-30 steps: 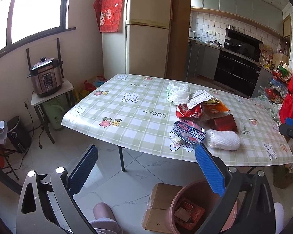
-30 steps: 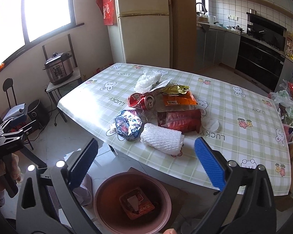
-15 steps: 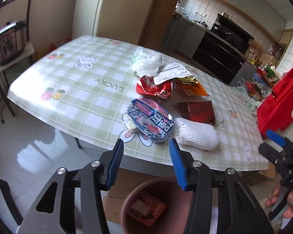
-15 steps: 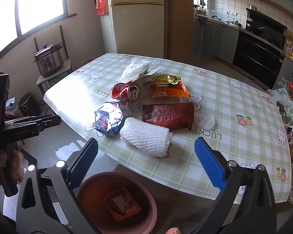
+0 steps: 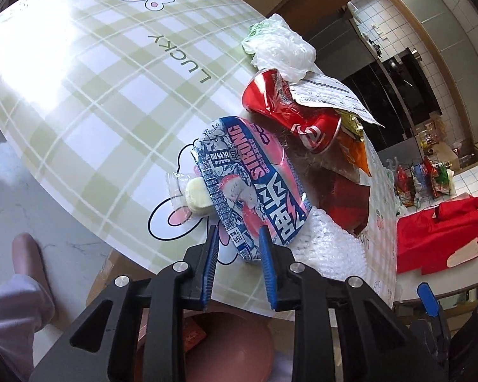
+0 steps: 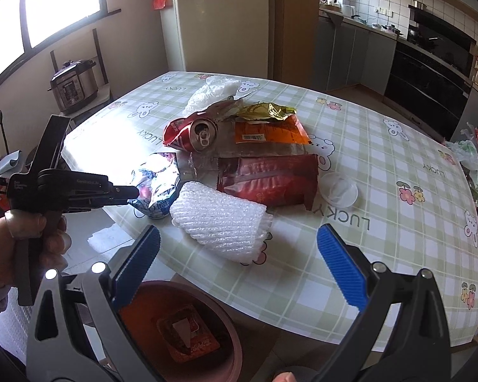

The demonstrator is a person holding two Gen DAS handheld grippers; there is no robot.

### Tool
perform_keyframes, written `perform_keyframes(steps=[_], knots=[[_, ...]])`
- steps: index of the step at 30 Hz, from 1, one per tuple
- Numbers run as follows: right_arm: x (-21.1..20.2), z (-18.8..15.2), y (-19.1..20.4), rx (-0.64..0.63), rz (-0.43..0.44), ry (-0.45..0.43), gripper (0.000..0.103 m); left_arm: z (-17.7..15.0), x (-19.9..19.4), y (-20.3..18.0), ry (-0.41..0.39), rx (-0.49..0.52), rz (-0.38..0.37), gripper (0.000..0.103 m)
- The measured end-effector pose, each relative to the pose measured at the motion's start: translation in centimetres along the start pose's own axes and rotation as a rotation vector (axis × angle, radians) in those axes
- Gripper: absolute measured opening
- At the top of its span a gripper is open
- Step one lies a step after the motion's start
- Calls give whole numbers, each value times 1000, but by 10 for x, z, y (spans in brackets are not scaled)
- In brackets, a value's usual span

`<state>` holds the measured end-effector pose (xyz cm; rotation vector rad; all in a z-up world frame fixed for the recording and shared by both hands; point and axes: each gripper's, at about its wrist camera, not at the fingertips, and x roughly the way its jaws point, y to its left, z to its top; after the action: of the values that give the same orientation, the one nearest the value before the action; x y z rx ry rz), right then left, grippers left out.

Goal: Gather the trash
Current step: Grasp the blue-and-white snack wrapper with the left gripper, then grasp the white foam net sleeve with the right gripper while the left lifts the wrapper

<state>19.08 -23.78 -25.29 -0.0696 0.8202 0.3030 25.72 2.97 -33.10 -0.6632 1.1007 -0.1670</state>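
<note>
The left gripper [image 5: 238,248] tilts steeply down at the table's [image 5: 89,102] near edge, its jaws closing around the end of the blue-and-pink wrapper [image 5: 255,187]; whether the pads already press it cannot be told. From the right wrist view, the person's hand [image 6: 22,242] grips its handle, tip at the wrapper. The right gripper [image 6: 239,261] hangs angled down over the table edge, jaws spread wide and empty, before the foam net [image 6: 218,219]. The bin [image 6: 188,328] sits below on the floor, by the crushed can [image 5: 290,111] pile.
</note>
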Motion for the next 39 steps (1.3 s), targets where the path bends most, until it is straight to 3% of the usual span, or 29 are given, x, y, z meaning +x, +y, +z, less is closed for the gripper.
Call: perform_keyframes(steps=[6,11,15,17,19,21,28,32,36,39], knots=[[9,0,4,-52,15,20,97,8,16,5,-8,-53,-55,25],[25,1,7,-84,38,56,97,9,9,-4,-38,-6,-92,15],[42,3,10,-113,47,76,95,7,-8,-24,-81,128,-76,12],[53,3,12,-112,66,85,85,8,-17,-30,-103,163,-64,11],[64,3,14,-124,61,104,83,8,-25,-35,-125,184,-59,9],[76,2,18,-144,60,123,83,8,-31,-37,-137,196,-39,5],[98,-8,31,-280,0,173,83,10,-37,-28,-144,189,-9,5],[101,-2,22,-236,1,167,74,5,-51,-21,-174,168,-13,4],[101,0,22,-222,-1,161,73,-3,-73,-24,-235,209,20,4],[105,-1,26,-244,-8,178,62,-8,-88,-26,-275,233,39,4]])
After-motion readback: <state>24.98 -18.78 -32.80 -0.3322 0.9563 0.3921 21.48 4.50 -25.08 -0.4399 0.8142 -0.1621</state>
